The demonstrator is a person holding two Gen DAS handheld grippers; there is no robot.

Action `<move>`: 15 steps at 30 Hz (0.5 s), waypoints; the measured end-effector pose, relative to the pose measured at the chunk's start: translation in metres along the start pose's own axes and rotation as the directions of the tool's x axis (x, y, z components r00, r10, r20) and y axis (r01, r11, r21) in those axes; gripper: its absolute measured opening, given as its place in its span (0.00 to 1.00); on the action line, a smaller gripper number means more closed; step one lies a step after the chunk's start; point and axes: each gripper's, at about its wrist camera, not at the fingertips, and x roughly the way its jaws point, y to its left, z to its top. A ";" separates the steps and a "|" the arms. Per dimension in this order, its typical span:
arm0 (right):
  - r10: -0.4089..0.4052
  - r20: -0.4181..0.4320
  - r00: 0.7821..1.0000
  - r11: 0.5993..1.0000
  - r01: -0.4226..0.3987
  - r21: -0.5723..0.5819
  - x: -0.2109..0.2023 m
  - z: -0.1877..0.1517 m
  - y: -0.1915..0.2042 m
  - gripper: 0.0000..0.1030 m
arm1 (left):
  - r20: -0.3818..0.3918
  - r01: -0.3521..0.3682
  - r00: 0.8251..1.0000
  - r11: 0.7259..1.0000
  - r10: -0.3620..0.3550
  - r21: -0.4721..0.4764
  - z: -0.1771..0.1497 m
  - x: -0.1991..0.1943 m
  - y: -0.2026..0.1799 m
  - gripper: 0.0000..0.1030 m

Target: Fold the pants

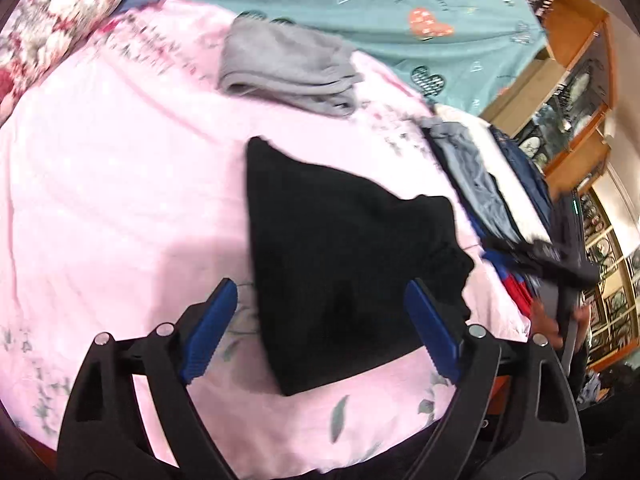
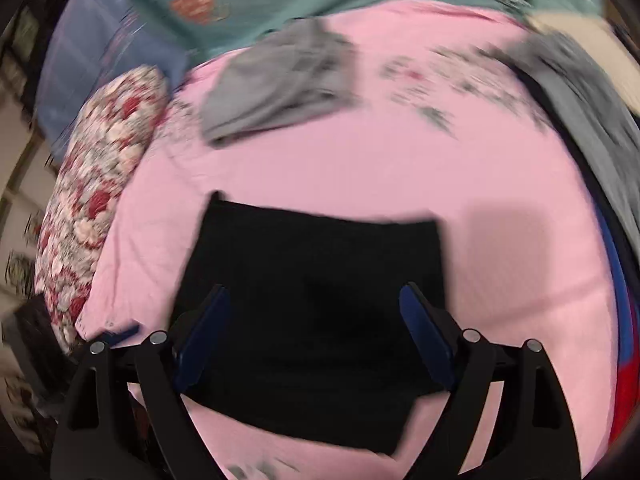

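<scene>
- Foreground, left wrist view: the left gripper point(image 1: 320, 300) fills the bottom of the frame, its blue-padded fingers point(image 1: 210, 332) spread wide with nothing between them but air above the cloth.
- Foreground, right wrist view: the right gripper point(image 2: 314, 304) sits low in the frame, likewise spread wide and gripping nothing, poised over dark fabric.
- Centre of both frames: the black pants point(image 1: 340, 264), folded into a compact slab, lie flat on the pink bedsheet point(image 1: 112, 200); in the right wrist view the black pants point(image 2: 316, 280) appear as a rough rectangle with its lower part between the fingers.
- Right edge, left wrist view: a stack of clothes point(image 1: 492, 192) in grey, white, navy and red lies along the sheet's border; a hand shows blurred at the lower right.
- Upper centre: grey folded pants point(image 1: 288, 68) rest on the sheet, well apart from the black pair.
- Upper left: a floral pillow point(image 1: 60, 20) in red and white.
- Top of frame: a teal sheet with hearts point(image 1: 400, 4) spreads behind.
</scene>
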 end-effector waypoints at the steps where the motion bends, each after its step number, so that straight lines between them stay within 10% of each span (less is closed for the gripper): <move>1: 0.009 0.000 1.000 0.998 -0.009 0.059 -0.004 -0.010 -0.018 0.85 | -0.012 -0.012 1.000 1.000 0.012 -0.012 0.001 0.004 0.005 0.85; 6: 0.138 0.002 0.990 0.953 -0.134 0.272 -0.015 -0.049 -0.078 0.85 | -0.066 -0.020 0.998 0.997 0.016 -0.073 -0.004 0.011 0.031 0.85; 15: 0.162 -0.065 0.985 0.966 -0.145 0.212 0.018 -0.044 -0.052 0.85 | -0.219 0.055 0.972 0.990 -0.083 -0.133 0.002 0.062 0.038 0.85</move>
